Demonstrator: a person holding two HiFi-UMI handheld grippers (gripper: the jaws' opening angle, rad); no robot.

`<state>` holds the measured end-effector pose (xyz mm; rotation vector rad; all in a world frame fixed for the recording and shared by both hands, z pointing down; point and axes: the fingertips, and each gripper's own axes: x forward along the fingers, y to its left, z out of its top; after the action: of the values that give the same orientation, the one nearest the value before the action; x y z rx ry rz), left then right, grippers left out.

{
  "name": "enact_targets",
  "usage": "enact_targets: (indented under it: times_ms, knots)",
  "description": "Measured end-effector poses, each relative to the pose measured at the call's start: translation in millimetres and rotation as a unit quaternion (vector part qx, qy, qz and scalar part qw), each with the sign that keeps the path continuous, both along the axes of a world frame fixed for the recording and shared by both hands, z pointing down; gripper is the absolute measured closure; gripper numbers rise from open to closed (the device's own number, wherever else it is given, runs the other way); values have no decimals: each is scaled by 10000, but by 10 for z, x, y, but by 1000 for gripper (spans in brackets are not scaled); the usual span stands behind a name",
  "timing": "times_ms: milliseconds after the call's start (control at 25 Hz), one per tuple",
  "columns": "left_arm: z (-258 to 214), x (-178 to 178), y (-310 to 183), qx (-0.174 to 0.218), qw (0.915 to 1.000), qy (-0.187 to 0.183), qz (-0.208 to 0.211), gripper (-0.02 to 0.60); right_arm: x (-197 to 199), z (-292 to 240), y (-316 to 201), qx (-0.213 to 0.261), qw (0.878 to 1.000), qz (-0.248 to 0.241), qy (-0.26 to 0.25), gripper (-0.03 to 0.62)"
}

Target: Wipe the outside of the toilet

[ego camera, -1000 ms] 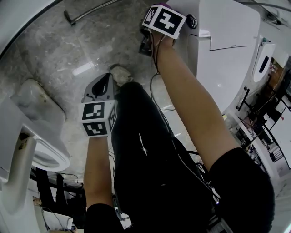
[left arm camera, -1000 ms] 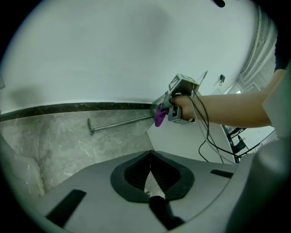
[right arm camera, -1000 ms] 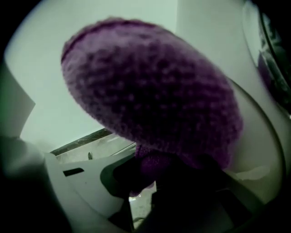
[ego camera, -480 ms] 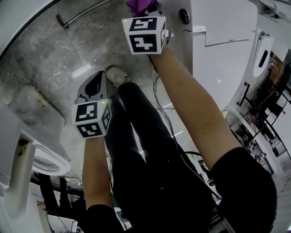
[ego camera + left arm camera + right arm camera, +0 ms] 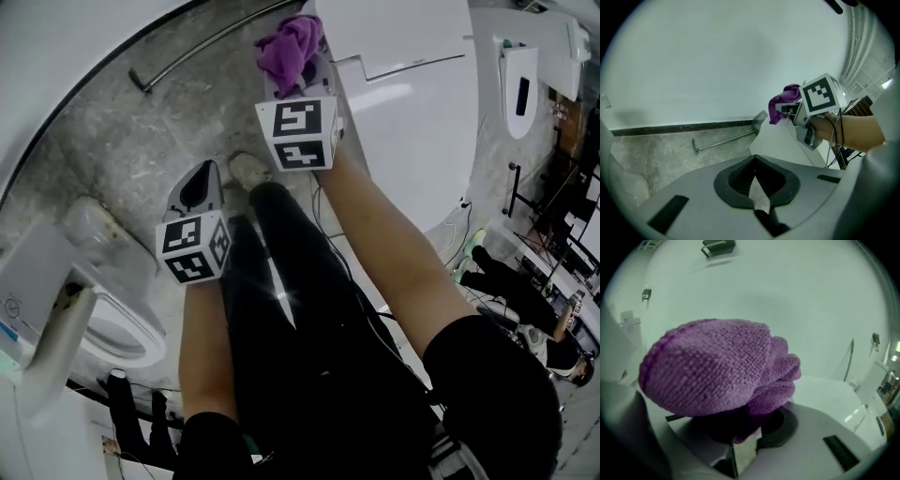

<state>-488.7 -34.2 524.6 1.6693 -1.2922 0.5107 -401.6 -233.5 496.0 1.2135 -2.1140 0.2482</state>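
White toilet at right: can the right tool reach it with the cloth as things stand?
Probably yes. The right tool, shut on the purple cloth, is close beside the white toilet, with nothing visible between them.

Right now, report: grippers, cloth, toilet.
Right gripper shut on cloth. Left gripper shut, empty. Cloth beside toilet, contact unclear. No obstruction seen.

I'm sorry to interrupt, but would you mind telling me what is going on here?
A person is working on a white toilet with a claw in each hand. The right claw is shut on a bunched purple cloth, held close to the toilet's side; I cannot tell whether the cloth touches it. The left claw is shut with nothing in it and hangs lower, over the grey floor.
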Motion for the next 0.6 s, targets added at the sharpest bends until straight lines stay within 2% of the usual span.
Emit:
enact_targets:
  times_ms: [160,400,520,600]
  knots:
    - [-654,77,-234,466,9987,-11,211,572,262,-681,166,209,9988,426,-114,533]
    - [-1886,257,-323,756,9964,-61,371,572,568,-1954,735,371,9964,702,-291,533]
    - [-2557,481,-425,1085,9923,-35,590,572,838,-2623,963,583,9914,1071,-467,533]
    - [-2965,706,-488,1346,9868,-8,905,572,1065,-3037,1070,780,9844,1443,-642,533]
